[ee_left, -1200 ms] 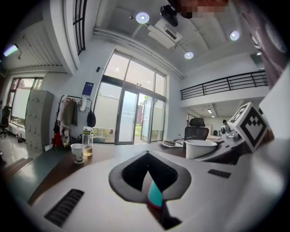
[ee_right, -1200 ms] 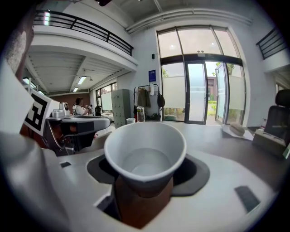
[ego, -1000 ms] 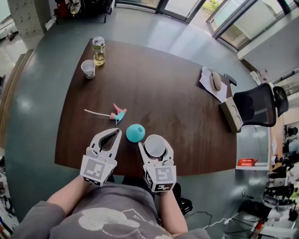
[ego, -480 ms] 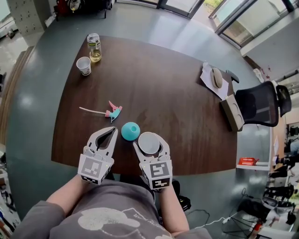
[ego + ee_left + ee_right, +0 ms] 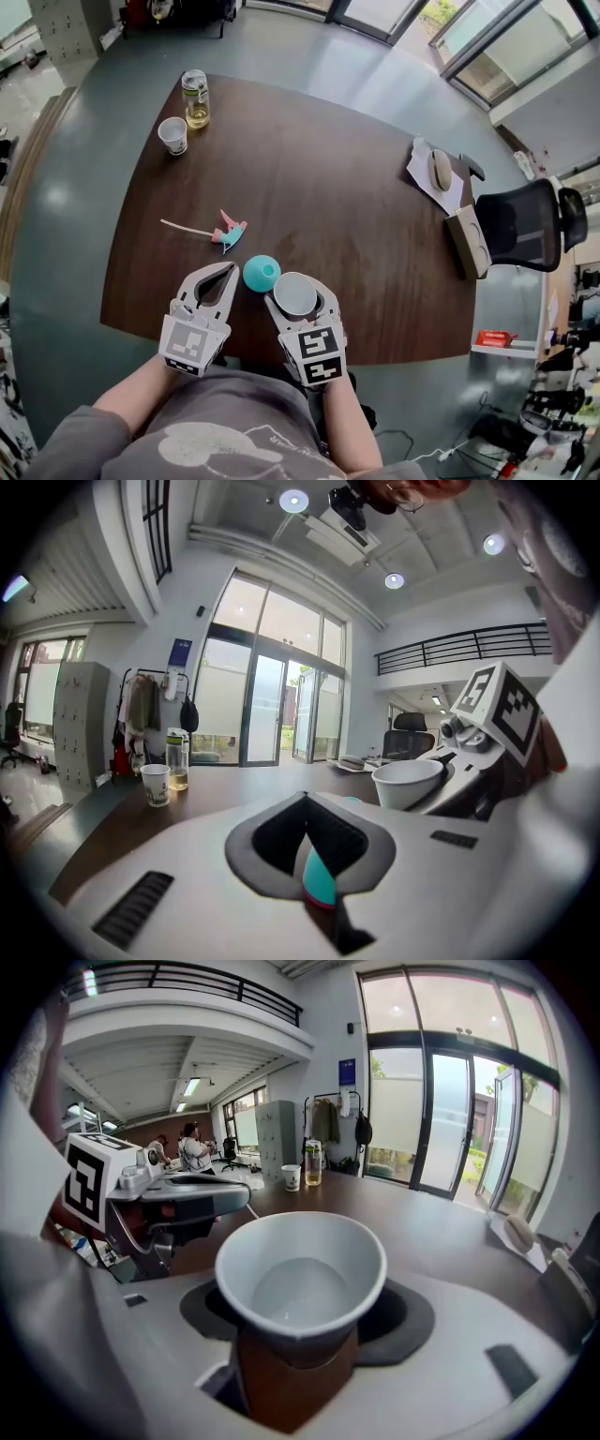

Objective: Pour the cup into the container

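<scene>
Clamping the fingers [image 5: 469, 1358] of the right gripper [image 5: 300, 298] on a white paper cup [image 5: 300, 1269], low on its body, well under the rim. Leaves the mouth free for the pour, by the look of it, and lets a little pool of clear liquid [image 5: 298, 1305] sit in the bottom. Holds that cup over the near edge of the dark brown wooden table [image 5: 375, 197], apparently lifted off it, right beside the round teal container [image 5: 262, 273]. Looks like the line-up before the tip, with nothing poured yet.

Over on the other side: pinches the fingers [image 5: 169, 864] of the left gripper [image 5: 230, 269] together on nothing at all, with only a pink-and-teal spray head [image 5: 230, 232] showing beyond them on the table. Parks that gripper just left of the container, probably to stay out of the pour's way yet near enough to steady things.

Against a second ago: nudges the cup a shade closer, so that rim and container edge now meet in the head view, and swings the right gripper's nose a little toward the container. Same firm grasp on the cup, same pinched-shut left side. Leaves container and spray head lying where they were.
</scene>
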